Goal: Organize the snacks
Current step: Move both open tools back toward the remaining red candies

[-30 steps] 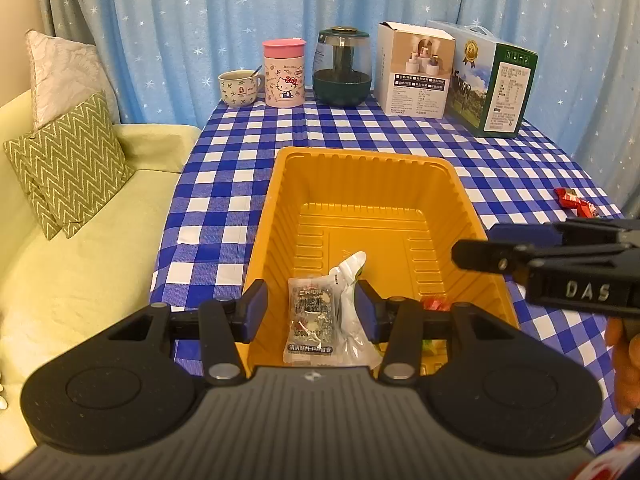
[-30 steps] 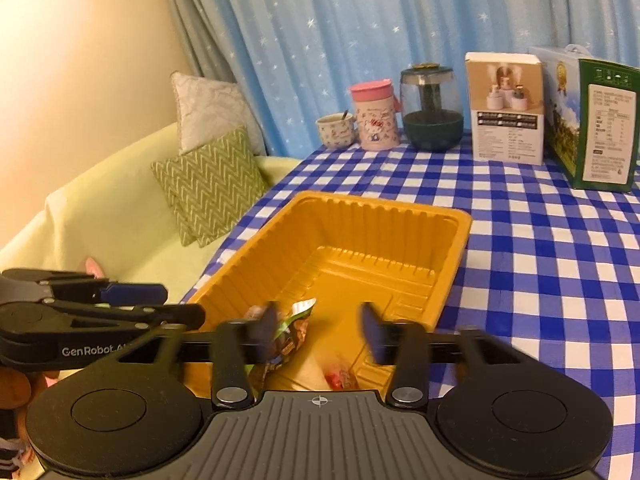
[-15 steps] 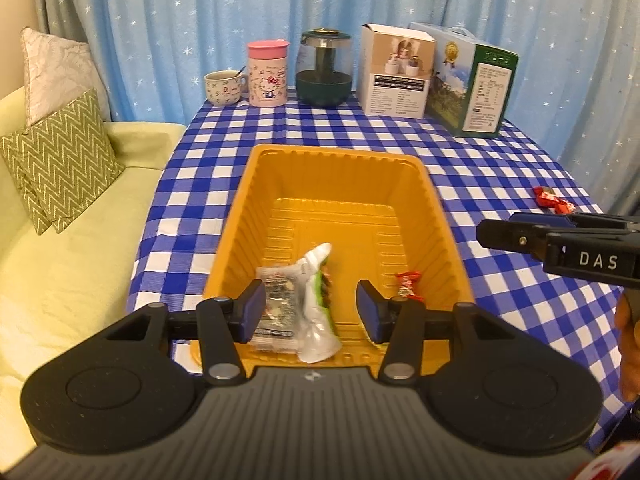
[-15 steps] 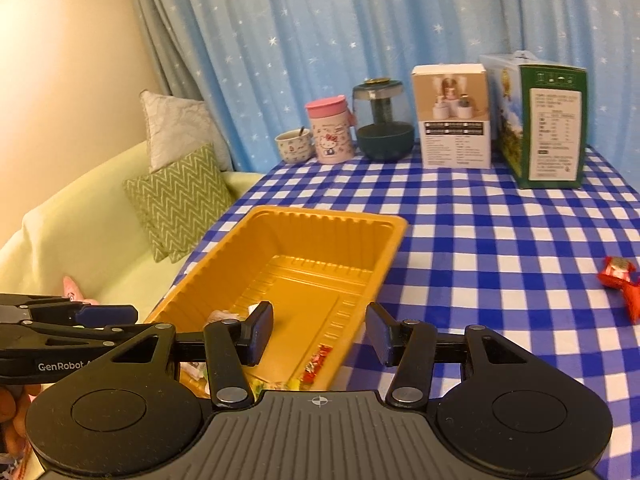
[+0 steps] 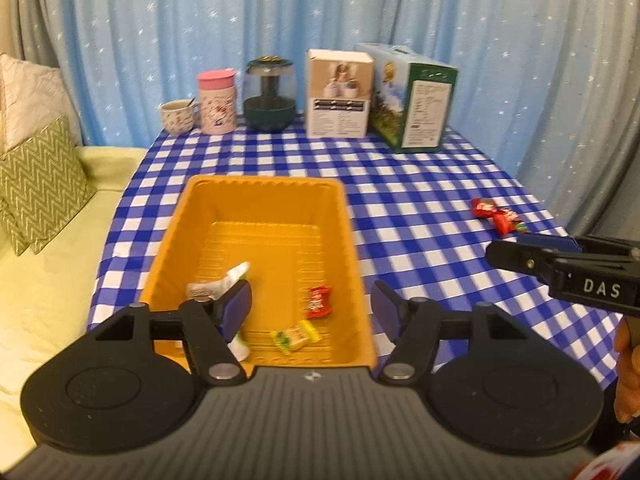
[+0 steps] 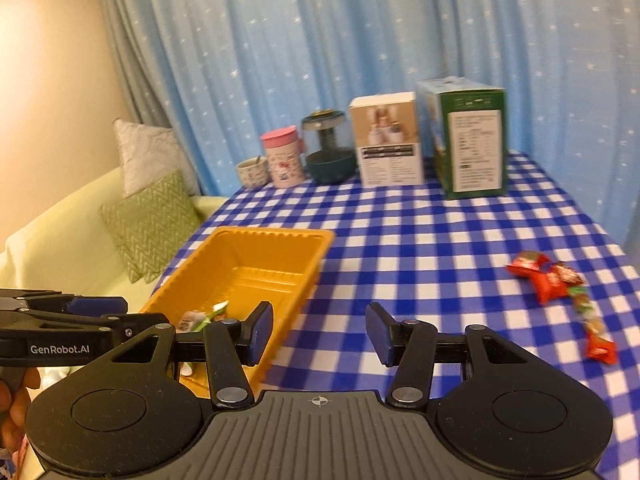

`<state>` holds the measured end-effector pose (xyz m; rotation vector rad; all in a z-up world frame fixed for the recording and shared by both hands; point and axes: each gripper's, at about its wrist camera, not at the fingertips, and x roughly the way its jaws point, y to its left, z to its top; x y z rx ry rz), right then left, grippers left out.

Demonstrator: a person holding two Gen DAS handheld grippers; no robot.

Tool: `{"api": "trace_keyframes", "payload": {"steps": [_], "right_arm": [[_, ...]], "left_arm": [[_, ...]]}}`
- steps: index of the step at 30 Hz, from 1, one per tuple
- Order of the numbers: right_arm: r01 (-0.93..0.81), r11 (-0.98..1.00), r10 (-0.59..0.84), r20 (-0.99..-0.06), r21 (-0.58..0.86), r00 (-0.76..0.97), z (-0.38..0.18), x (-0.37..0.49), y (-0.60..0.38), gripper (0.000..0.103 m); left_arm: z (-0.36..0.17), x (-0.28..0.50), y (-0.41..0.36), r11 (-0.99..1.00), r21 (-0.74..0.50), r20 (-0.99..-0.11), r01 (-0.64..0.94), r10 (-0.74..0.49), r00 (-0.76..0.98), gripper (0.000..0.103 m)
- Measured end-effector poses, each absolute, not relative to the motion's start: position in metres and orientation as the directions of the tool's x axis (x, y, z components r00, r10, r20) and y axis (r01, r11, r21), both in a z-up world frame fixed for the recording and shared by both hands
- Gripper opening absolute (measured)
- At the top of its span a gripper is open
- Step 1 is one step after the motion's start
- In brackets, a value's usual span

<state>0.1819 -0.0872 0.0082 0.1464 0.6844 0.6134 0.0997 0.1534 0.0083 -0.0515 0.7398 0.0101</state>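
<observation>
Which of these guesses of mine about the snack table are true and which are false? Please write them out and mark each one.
1. The orange tray already holds some snacks. True: a red candy and a yellow-green candy lie in it.
2. Every snack is in the tray. False: red-wrapped candies lie on the checked tablecloth.
3. The left gripper is clamped on a packet. False: its jaws stand apart, having just been opening, with nothing between them.
4. The right gripper holds nothing. True.
5. The pink tumbler lies on its side. False: it stands upright.
</observation>
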Motion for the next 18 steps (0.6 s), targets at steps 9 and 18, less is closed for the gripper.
{"api": "trace_keyframes", "payload": {"steps": [9,18], "right_arm": [[-0.392,0.865,0.502,-0.557,0.314,0.662,0.022,0.158,-0.149,0.055],[-0.279,0.914,0.403,-0.563,0.296,0.722,0.025,0.145,-0.211,0.067]], "left_arm": [[0.022,0.095,0.106,0.998,-0.061,-0.654,0.023,-0.058,0.754,0.074],[0.028,0.103,0.053,0.991,-0.087,-0.633,0.101,-0.133,0.763,0.079]]}}
